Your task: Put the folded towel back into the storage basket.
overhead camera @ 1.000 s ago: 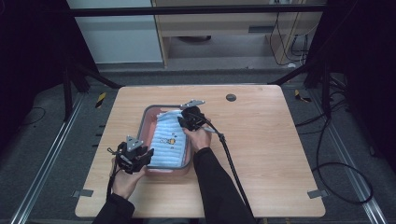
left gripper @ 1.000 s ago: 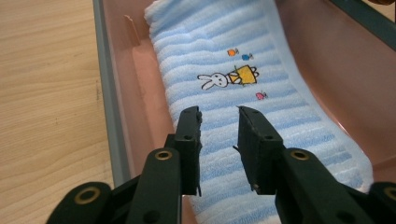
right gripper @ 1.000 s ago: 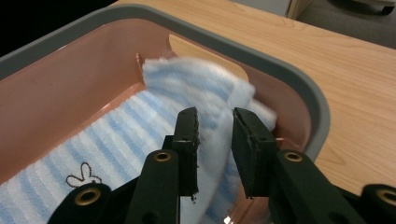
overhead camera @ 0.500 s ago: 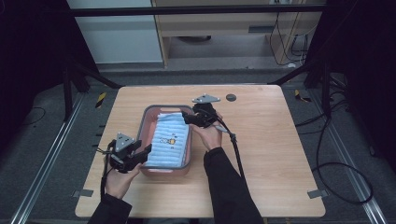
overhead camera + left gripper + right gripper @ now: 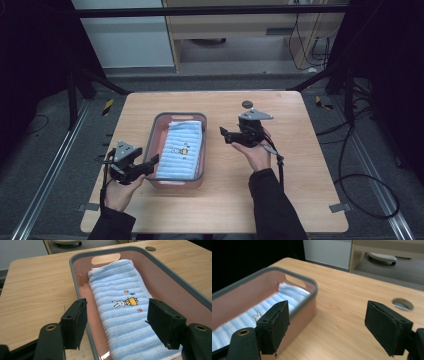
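The folded blue towel [image 5: 182,150] lies flat inside the pink tray [image 5: 161,131], which sits left of the bench's [image 5: 300,190] middle, running toward the near edge. The left tool [image 5: 150,165] hovers at the tray's near left corner, its jaws having just opened wide, nothing between them. The right tool [image 5: 223,134], well right of the tray, has likewise just opened, empty. A dark round hole [image 5: 247,104] sits near the far edge.

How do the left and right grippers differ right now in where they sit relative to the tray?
The left gripper sits at the tray's near left corner, jaws straddling its rim above the folded blue towel. The right gripper hovers over bare table to the tray's right, apart from it. Both have just been opening and hold nothing.
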`<state>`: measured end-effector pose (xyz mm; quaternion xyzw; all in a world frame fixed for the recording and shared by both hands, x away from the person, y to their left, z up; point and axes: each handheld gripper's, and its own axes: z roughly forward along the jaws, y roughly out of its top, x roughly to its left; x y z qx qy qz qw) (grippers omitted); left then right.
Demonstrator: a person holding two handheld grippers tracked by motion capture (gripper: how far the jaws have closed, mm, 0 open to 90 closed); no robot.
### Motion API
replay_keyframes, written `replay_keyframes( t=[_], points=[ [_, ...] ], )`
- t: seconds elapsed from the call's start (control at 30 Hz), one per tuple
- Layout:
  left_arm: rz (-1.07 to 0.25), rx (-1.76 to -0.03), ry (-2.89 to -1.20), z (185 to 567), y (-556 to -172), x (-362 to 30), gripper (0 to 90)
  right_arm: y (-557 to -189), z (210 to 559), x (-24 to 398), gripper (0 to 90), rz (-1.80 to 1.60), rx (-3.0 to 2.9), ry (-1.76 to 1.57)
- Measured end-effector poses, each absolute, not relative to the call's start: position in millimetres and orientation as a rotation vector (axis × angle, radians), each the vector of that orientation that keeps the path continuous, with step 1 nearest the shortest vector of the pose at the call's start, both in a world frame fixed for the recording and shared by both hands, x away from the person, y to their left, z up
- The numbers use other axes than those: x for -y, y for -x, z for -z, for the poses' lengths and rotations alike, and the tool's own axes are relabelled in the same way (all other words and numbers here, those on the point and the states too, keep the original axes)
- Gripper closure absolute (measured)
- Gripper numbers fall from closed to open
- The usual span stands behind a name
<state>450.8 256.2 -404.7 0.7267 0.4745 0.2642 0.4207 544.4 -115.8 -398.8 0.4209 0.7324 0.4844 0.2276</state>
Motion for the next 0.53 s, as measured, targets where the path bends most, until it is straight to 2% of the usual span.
replay_keyframes(
  t=[0.53],
  points=[
    [-0.682, -1.226, -1.788, 410, -453, -278, 28.6, -509, 431, 210, 16.1, -1.201, -1.975, -1.263]
  ],
)
